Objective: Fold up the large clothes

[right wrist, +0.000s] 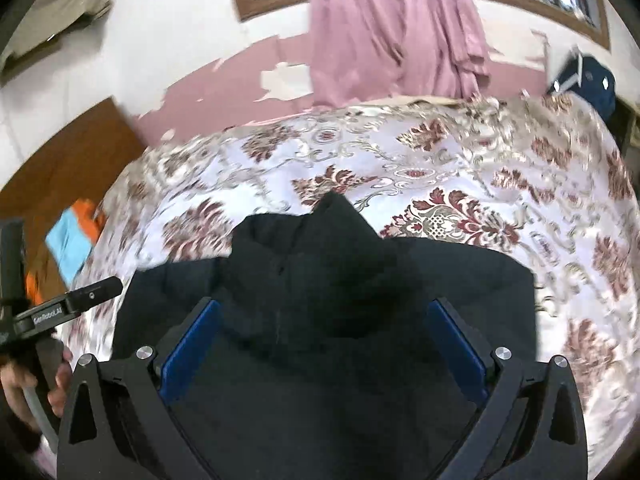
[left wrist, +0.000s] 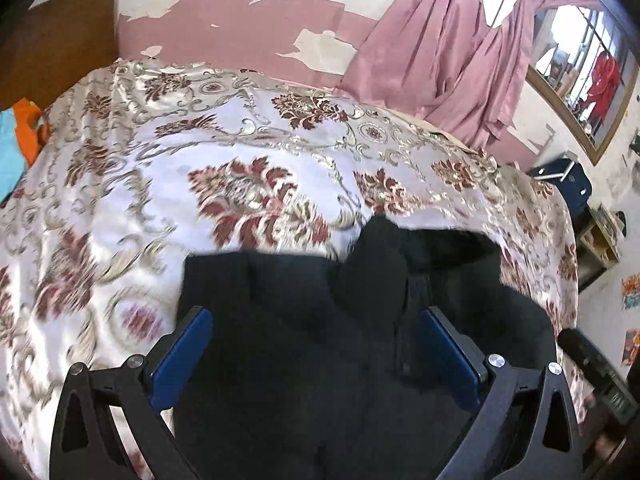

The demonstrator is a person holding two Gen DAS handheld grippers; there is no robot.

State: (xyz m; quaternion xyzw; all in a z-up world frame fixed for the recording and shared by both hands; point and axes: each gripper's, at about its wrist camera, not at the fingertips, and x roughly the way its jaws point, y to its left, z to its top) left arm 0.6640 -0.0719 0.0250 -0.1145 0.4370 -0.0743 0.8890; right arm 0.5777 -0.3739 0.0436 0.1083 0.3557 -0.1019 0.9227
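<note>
A black garment (left wrist: 320, 312) lies on a bed with a floral satin cover (left wrist: 200, 160). It also shows in the right wrist view (right wrist: 328, 288), with a pointed fold toward the far side. My left gripper (left wrist: 318, 320) is open above the garment, blue pads wide apart, nothing between them. My right gripper (right wrist: 326, 312) is open above the same garment, holding nothing. The left gripper (right wrist: 96, 290) shows at the left edge of the right wrist view, with a hand below it. Part of the right tool (left wrist: 592, 360) shows at the right of the left wrist view.
The floral bed cover (right wrist: 480, 200) spreads beyond the garment. Pink curtains (left wrist: 440, 52) hang by a window behind the bed. Orange and blue cloth (left wrist: 20, 132) lies at the left by a wooden headboard (left wrist: 60, 40). A dark blue bag (left wrist: 568, 184) stands at the right.
</note>
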